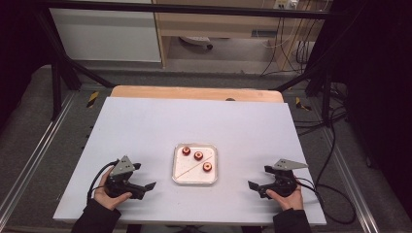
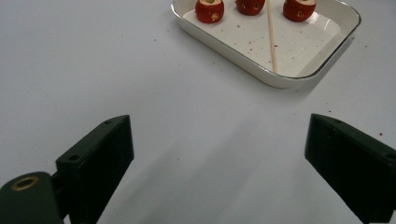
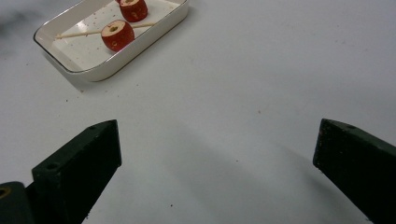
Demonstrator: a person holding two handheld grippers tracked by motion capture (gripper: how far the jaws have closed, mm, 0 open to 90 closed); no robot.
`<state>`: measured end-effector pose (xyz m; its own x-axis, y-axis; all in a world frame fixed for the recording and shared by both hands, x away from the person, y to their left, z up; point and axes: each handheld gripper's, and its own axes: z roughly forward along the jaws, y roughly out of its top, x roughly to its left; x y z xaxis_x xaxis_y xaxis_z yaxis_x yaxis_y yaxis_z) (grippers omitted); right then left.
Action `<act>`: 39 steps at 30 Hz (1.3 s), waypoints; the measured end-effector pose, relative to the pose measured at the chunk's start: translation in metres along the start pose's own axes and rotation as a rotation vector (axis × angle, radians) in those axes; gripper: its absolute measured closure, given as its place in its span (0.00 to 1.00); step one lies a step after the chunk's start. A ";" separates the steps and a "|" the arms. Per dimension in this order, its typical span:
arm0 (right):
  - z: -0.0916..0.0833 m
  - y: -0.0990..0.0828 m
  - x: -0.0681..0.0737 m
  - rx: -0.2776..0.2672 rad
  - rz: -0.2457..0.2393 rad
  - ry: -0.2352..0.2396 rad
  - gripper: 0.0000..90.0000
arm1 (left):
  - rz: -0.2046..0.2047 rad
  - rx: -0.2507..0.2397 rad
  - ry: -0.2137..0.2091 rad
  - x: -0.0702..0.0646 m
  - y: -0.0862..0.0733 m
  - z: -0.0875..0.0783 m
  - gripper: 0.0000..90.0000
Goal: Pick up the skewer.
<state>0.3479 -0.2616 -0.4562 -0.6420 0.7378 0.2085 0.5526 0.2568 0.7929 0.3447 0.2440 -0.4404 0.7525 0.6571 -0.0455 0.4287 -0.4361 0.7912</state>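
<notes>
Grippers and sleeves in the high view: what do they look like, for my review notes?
Both are black handheld tools. The left gripper and the right gripper each carry a grey three-cornered plate on top and trail a black cable. Their jaws are blocky, matte black, with small screw holes; a brass-coloured ring shows beside the left one's jaw in its own view. The person wears dark sleeves.

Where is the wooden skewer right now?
In the high view the skewer lies diagonally in the white tray at the table's middle, between the two open grippers; two red fruit pieces lie on one side, one on the other.
</notes>
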 end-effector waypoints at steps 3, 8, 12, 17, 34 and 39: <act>0.000 0.000 0.000 0.000 0.000 -0.001 0.02 | 0.002 0.004 -0.003 -0.004 0.002 0.003 0.09; 0.000 0.000 0.000 0.003 -0.008 -0.004 0.02 | 0.005 0.011 -0.005 -0.007 0.004 0.007 0.09; -0.001 0.000 0.000 0.000 -0.012 -0.004 0.02 | 0.009 0.012 -0.005 -0.009 0.008 0.008 0.09; -0.001 0.000 0.000 -0.001 -0.012 -0.006 0.02 | 0.008 0.016 -0.002 -0.013 0.013 0.010 0.09; -0.001 -0.001 0.000 0.001 -0.014 -0.007 0.02 | 0.085 0.059 -0.013 -0.038 0.049 0.034 0.09; -0.001 0.000 0.000 0.000 -0.014 -0.008 0.02 | 0.081 0.080 -0.008 -0.041 0.061 0.045 0.10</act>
<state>0.3467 -0.2624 -0.4557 -0.6455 0.7391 0.1927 0.5436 0.2673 0.7957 0.3630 0.1628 -0.4180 0.7903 0.6126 0.0114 0.4044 -0.5355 0.7415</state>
